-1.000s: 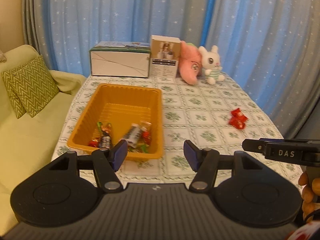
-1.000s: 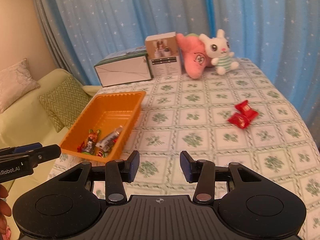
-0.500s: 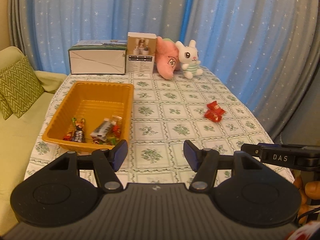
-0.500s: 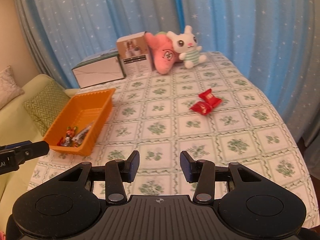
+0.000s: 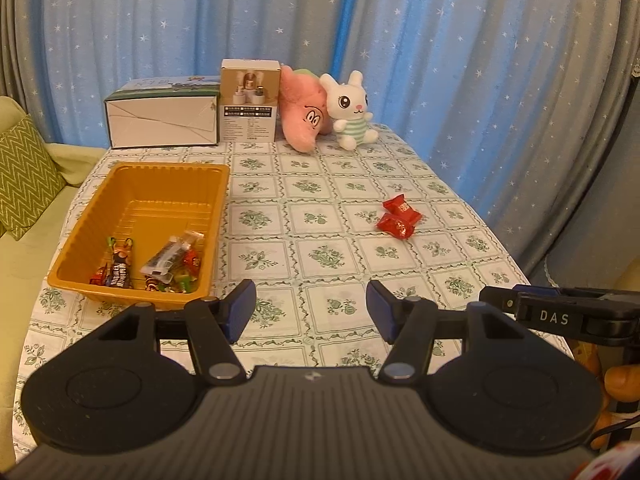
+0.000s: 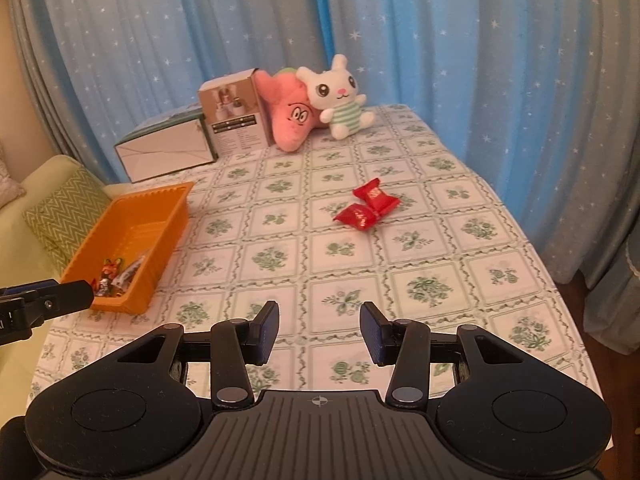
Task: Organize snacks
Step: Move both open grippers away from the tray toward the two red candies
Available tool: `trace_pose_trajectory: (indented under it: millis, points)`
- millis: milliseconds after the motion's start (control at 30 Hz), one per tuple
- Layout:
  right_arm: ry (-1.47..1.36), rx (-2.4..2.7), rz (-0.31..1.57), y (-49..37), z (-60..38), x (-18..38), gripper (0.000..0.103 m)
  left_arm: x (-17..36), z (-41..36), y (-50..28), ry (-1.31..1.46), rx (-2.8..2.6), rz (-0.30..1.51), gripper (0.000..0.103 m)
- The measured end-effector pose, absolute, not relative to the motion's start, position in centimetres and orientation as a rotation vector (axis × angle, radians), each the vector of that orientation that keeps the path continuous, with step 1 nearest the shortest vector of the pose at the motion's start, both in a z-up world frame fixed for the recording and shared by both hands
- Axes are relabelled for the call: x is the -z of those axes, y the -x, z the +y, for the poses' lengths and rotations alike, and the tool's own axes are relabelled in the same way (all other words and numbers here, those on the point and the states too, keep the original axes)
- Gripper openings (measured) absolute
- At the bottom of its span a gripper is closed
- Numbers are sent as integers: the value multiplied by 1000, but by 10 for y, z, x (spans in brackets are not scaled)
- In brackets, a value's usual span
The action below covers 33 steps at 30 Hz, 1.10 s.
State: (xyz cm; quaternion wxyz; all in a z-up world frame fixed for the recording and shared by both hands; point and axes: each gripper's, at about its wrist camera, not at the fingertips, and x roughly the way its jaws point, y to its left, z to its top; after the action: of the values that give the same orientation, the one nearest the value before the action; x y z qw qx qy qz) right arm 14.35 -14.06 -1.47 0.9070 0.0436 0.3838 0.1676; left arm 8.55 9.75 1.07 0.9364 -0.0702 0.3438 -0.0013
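1. Step in hand: approach. The right hand-held gripper (image 6: 319,330) hangs over the near edge of the counter (image 6: 440,264) with its jaws spread and nothing between them.
2. The left hand-held gripper (image 5: 311,312) is likewise spread wide and empty.
3. Target: 2 red foil-wrapped snacks (image 6: 366,208) lie touching each other on the counter, well ahead of the right hand-held gripper and slightly to its right.
4. Destination: the orange ribbed plastic tray (image 5: 138,236), ahead and left of the left hand-held gripper, already holds several wrapped snacks (image 5: 152,266).
5. Next move, as judged: advance the right hand-held gripper, straddle 1 red snack, then pinch it.
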Motion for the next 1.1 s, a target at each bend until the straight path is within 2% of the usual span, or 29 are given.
trace_pose_trajectory:
  millis: [1100]
  points:
    - [-130,-253,833,-176,-192,42,45,9,43,-147,146,94,757,56]
